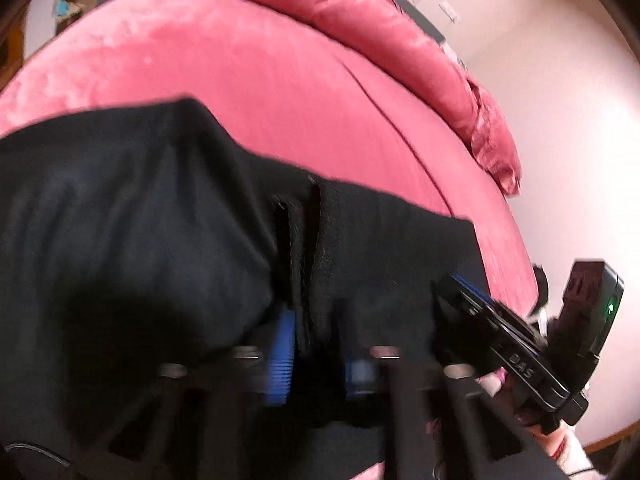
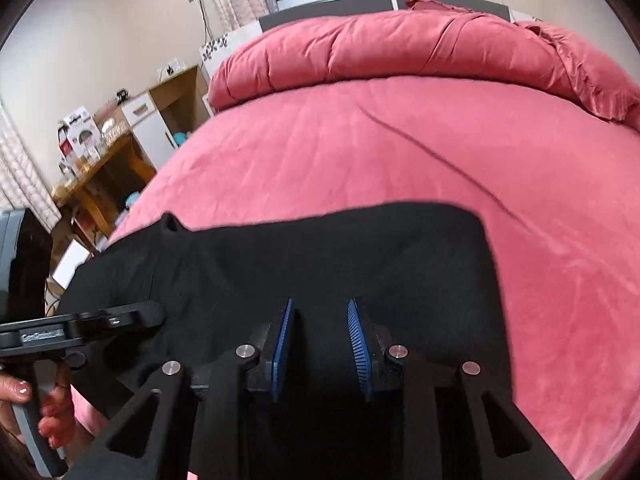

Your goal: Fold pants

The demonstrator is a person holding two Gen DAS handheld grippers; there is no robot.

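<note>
Black pants (image 2: 328,256) on the pink bed (image 2: 400,152): one edge gripped, the other about to be.

The pants lie spread across the near part of the bed, a raised ridge of cloth (image 1: 316,232) standing up where the left hand-held gripper (image 1: 308,344) pinches it between its blue pads (image 1: 282,344); that view is blurred, so how firm the pinch is I cannot tell. The right hand-held gripper (image 2: 320,340) points steeply down over the cloth with its jaws partly spread and nothing pressed between them. This looks like the start of a fold: the right side must next close on the fabric edge, then both lift together. A hand (image 2: 24,396) holds the left tool's handle at the frame's lower left.
</note>
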